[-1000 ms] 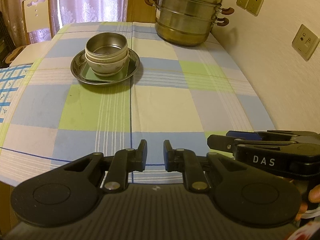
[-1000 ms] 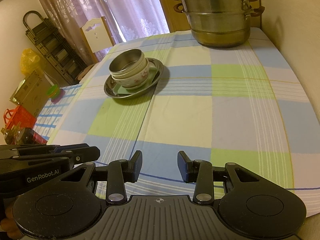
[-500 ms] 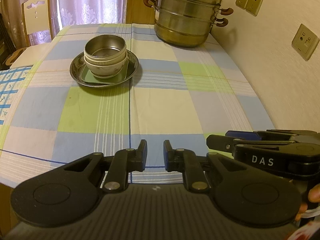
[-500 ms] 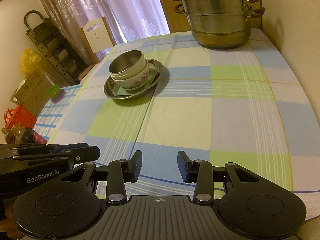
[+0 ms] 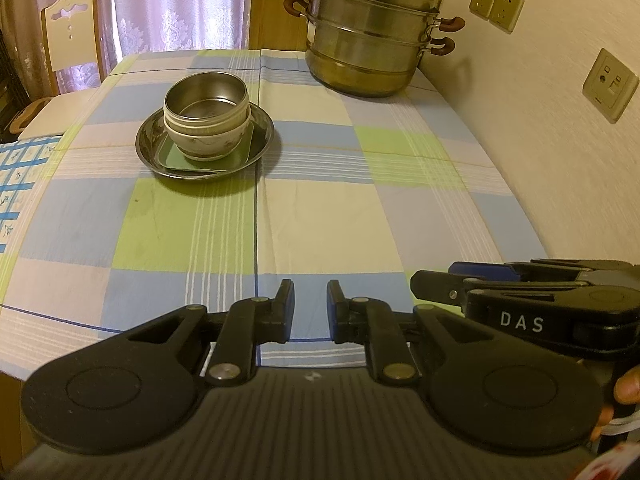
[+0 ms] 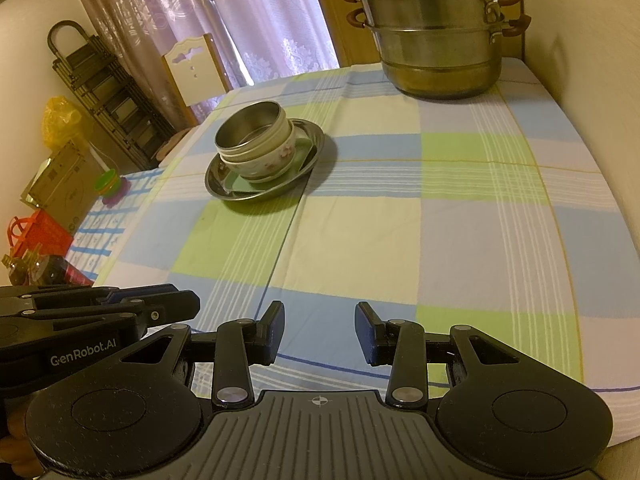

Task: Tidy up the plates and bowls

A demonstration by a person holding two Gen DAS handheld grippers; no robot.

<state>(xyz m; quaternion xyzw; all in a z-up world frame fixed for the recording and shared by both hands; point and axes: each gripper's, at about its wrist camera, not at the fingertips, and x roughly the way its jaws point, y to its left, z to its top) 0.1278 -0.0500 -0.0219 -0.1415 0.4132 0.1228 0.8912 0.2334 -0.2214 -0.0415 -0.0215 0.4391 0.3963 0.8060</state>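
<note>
Both grippers empty, stack sits mid-table

Left gripper (image 5: pixel 311 306) nearly closed w/ a thin gap, right gripper (image 6: pixel 320 334) partly open. Farther out on the table (image 5: pixel 320 216): bowls (image 5: pixel 207 120) upright, mouths up, nested on a plate (image 5: pixel 152 152). Green thing under them mostly hidden, can't ID.

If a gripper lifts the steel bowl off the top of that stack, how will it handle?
Steel bowl: thin metal, probably light and stiff. Its polished wall looks slippery for pads. It sits nested in the floral bowl, so it may drag that one along.

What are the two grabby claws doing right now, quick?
Left gripper: jaws slightly apart, holding nothing.
Right gripper: jaws open wider, holding nothing.
</note>
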